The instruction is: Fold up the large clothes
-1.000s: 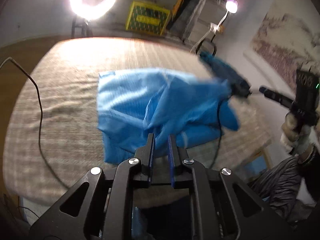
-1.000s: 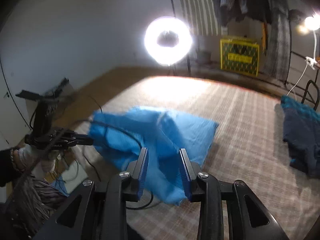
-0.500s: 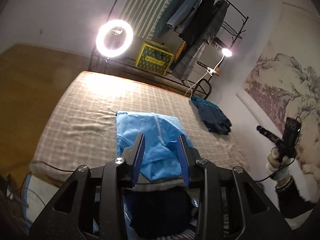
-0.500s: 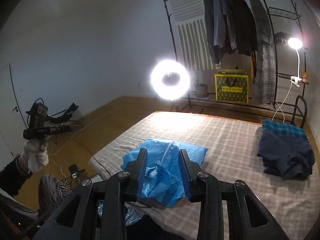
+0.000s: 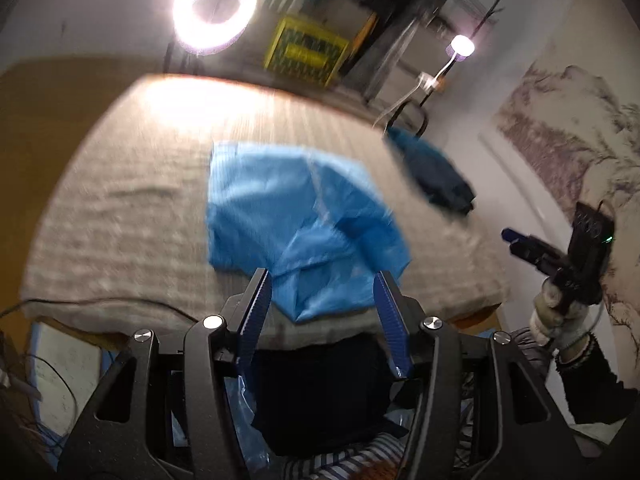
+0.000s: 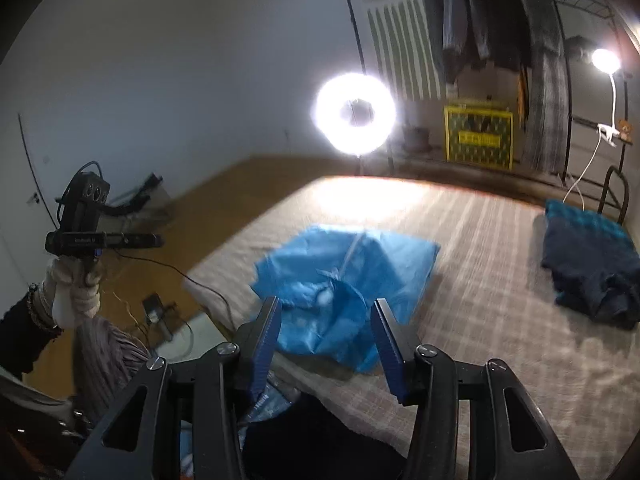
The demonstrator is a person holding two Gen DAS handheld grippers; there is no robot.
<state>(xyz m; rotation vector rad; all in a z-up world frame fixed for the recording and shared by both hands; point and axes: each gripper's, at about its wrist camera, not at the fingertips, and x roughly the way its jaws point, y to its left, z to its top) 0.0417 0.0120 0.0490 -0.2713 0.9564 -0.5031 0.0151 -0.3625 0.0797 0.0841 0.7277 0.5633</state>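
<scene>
A bright blue garment (image 5: 296, 216) lies loosely folded near the front edge of the checked bed (image 5: 120, 208); it also shows in the right wrist view (image 6: 352, 280). My left gripper (image 5: 322, 286) is open and empty, held above the bed's front edge, short of the garment. My right gripper (image 6: 324, 314) is open and empty, also raised in front of the garment. Each gripper shows in the other's view: the right one (image 5: 520, 242) at the right, the left one (image 6: 132, 240) at the left.
A folded dark blue garment (image 6: 592, 264) lies at the bed's far right (image 5: 436, 176). A ring light (image 6: 354, 110), a yellow crate (image 6: 478, 136), a clothes rack (image 6: 500, 20) and a clip lamp (image 6: 604, 60) stand behind the bed. Cables (image 6: 160, 316) lie on the floor at the left.
A second ago my left gripper was shut on the blue garment; both grippers have since let go, drawn back from the bed, and now stand wider open. The garment lies on the bed.
</scene>
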